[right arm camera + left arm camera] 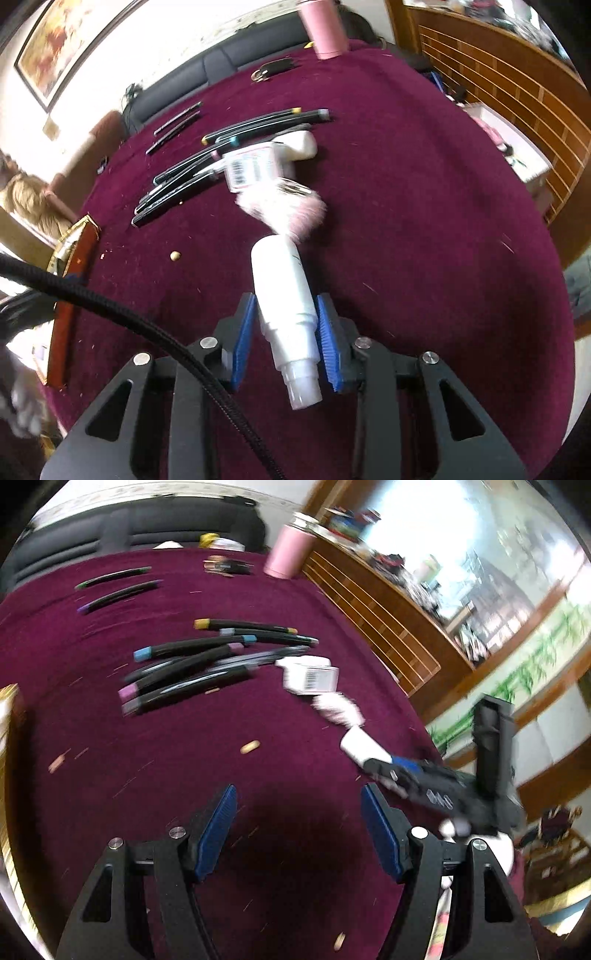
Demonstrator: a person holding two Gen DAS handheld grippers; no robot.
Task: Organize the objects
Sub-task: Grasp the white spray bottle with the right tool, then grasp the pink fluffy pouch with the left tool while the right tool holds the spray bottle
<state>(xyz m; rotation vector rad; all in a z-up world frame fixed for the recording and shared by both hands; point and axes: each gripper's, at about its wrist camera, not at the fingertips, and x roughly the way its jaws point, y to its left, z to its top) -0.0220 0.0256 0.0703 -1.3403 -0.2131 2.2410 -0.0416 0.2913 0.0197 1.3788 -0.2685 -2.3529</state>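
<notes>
Right wrist view: the right gripper (283, 330) has its blue-padded jaws narrow around a white bottle (286, 299), one pad on each side of its lower body. The left pad looks just off the bottle wall, so a firm grip cannot be confirmed. The bottle lies along the line of the fingers, its stepped neck and cap toward the camera and its rounded end pointing away. It is over a bench covered in dark red cloth (424, 221). Just beyond the bottle's far end sits a fluffy pink puff (284, 212), and past that a white box with a barcode label (255, 168). To the left of the box, a cluster of black marker pens (177, 192) lies roughly side by side. A pink tumbler (325, 31) stands at the far edge of the bench.

Left wrist view, blurred: the left gripper (299, 832) hangs above bare cloth with its jaws wide and nothing between them. The right gripper and bottle appear at its right, well apart from it. Small tan crumbs (250, 747) dot the cloth.
</notes>
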